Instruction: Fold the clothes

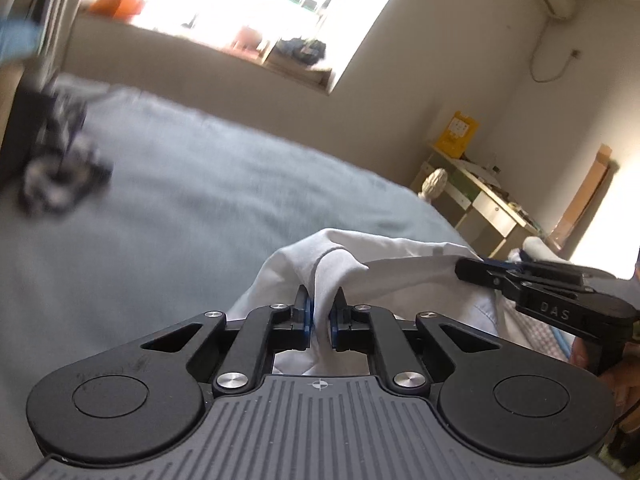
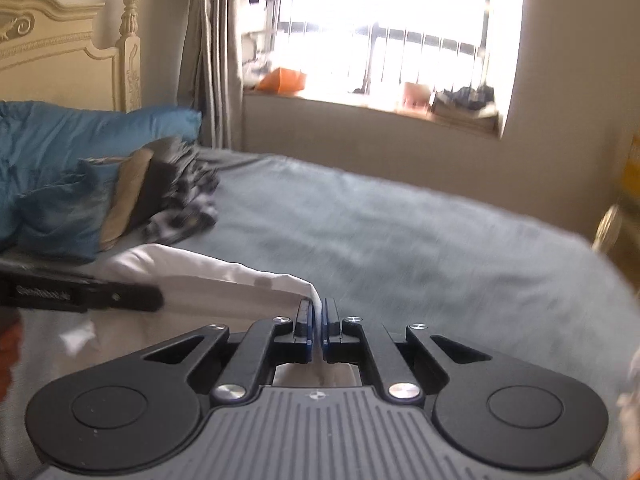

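Observation:
A white garment (image 1: 396,264) lies bunched near the front of a bed with a grey-blue sheet (image 1: 192,200). My left gripper (image 1: 321,304) is shut on a raised fold of this cloth, which runs down between its blue pads. To the right in the left wrist view, my right gripper (image 1: 464,270) pinches the same garment at another edge. In the right wrist view the right gripper (image 2: 318,312) is shut on a thin white corner of the garment (image 2: 224,280). The left gripper (image 2: 158,300) shows there as a black finger at the left, over the cloth.
Folded clothes, black-and-white patterned (image 2: 188,200), tan and dark, are stacked at the head of the bed beside blue pillows (image 2: 60,148). A cream headboard (image 2: 60,48), a curtain and a bright window (image 2: 380,28) stand behind. A side table (image 1: 480,200) stands right of the bed.

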`<state>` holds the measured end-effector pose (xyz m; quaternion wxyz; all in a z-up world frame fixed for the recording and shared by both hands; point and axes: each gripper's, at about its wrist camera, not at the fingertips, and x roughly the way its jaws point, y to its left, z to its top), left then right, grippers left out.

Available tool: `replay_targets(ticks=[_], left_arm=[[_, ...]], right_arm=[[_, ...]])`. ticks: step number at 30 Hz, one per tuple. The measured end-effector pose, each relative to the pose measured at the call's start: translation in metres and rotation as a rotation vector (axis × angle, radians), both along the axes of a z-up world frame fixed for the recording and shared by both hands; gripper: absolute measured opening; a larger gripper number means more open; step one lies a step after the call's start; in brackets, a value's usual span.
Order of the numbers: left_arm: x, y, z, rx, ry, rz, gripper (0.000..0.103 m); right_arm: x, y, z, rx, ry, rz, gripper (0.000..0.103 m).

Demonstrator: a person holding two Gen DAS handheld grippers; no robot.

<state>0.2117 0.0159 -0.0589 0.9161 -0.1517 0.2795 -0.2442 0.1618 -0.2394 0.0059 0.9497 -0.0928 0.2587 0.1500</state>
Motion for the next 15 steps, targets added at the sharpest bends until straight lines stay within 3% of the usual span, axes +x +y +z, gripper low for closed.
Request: replay_targets(ticks=[10, 15], left_arm=[[0.082, -0.046, 0.014, 0.236, -0.21, 0.074, 0.003], [0.131, -0.049, -0.011, 0.285, -0.162, 0.12, 0.003]], right_arm=[[0.108, 0.009, 0.006, -0.178, -0.162, -0.085, 0.003], [0.171, -0.005, -0.015, -0.142, -0.11, -0.153, 0.003]])
